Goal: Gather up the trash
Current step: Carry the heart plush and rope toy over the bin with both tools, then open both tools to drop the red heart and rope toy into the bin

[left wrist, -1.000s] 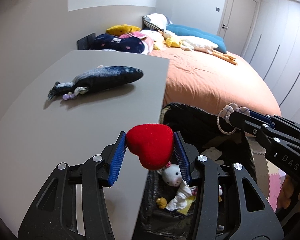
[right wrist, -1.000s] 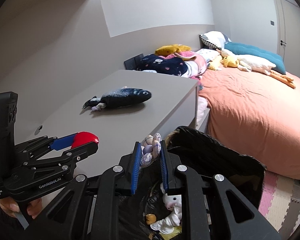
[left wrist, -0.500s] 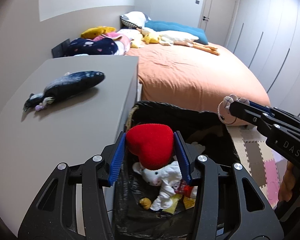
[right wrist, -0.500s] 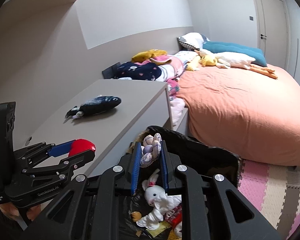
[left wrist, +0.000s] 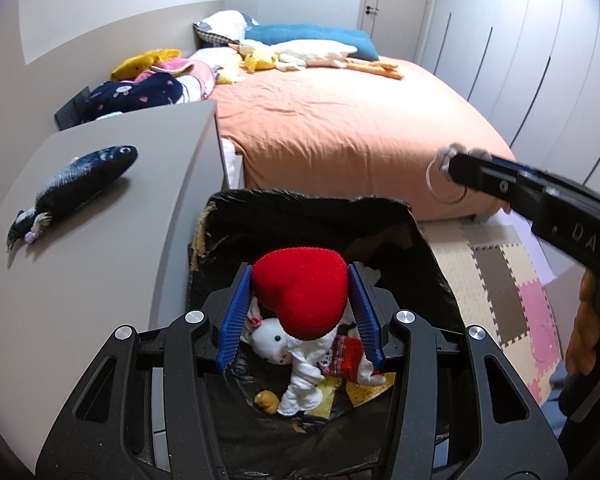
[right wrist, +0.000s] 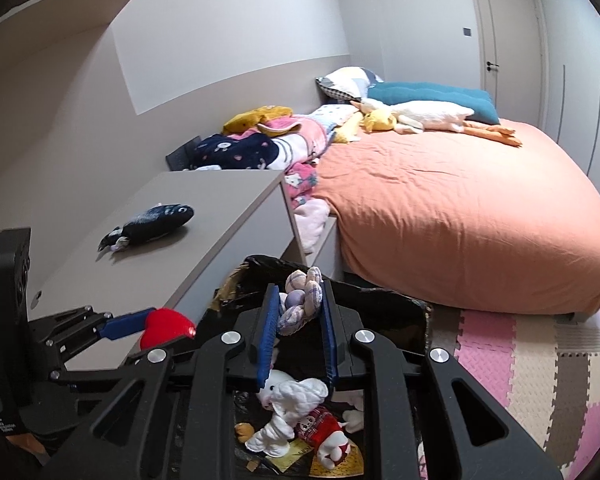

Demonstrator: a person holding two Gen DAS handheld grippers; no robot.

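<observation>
my left tongs pinch a red plush heart between their blue pads, holding it above the open mouth of a bin lined with a black bag. my right tongs are pressed onto a small plaid knotted cloth toy, which sticks up past the pad tips, also above the bag's opening; in the left view that toy shows a thin cord loop hanging from it, though it is blurred there. down inside the bag i see a white plush lamb lying on its side, a small figure in red plaid clothing just beside it, a little brown-yellow lump near the lamb's leg, and yellow wrappers underneath. the bag stands on the floor, touching the side of a grey worktop to its left. on that worktop, well apart from the bag, lies a dark blue plush fish with its head toward the bed. beyond the bag is a bed with an orange cover; at its far end are a teal pillow, a long white plush goose with orange feet, and a heap of patterned clothes near the wall. pink, beige and brown foam floor tiles lie to the right of the bag.
</observation>
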